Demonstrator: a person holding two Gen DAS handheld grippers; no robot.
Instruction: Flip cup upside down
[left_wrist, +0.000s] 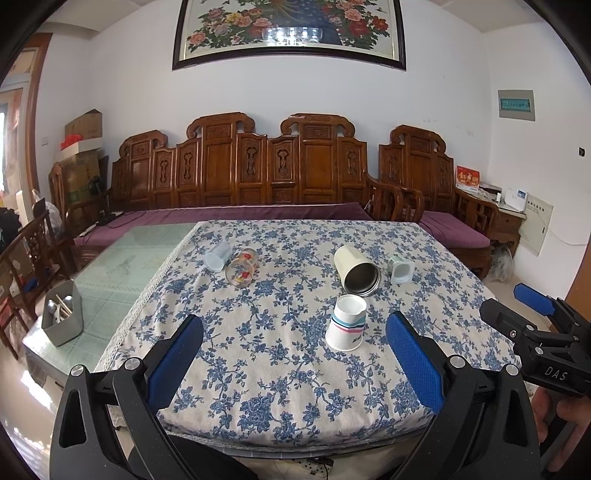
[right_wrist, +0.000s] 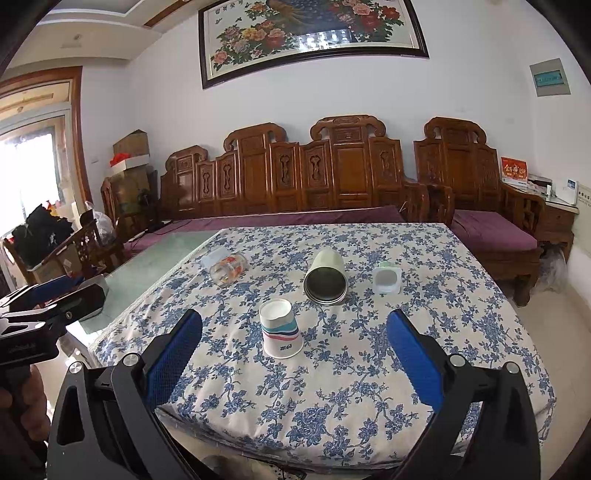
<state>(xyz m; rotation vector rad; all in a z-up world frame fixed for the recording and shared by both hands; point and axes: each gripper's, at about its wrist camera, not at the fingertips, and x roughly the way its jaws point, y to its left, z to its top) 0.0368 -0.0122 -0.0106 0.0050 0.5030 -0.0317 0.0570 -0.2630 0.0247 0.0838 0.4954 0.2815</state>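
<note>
A white paper cup with coloured stripes stands upside down, mouth on the floral tablecloth; it also shows in the right wrist view. A cream metal tumbler lies on its side behind it, mouth toward me, also seen in the right wrist view. My left gripper is open and empty, short of the paper cup. My right gripper is open and empty, with the paper cup just ahead between its jaws. Its body shows at the right edge of the left wrist view.
A glass with red print and a pale blue cup lie on their sides at the left. A small square white cup lies at the right. A grey utensil box sits on the glass table. A wooden sofa stands behind.
</note>
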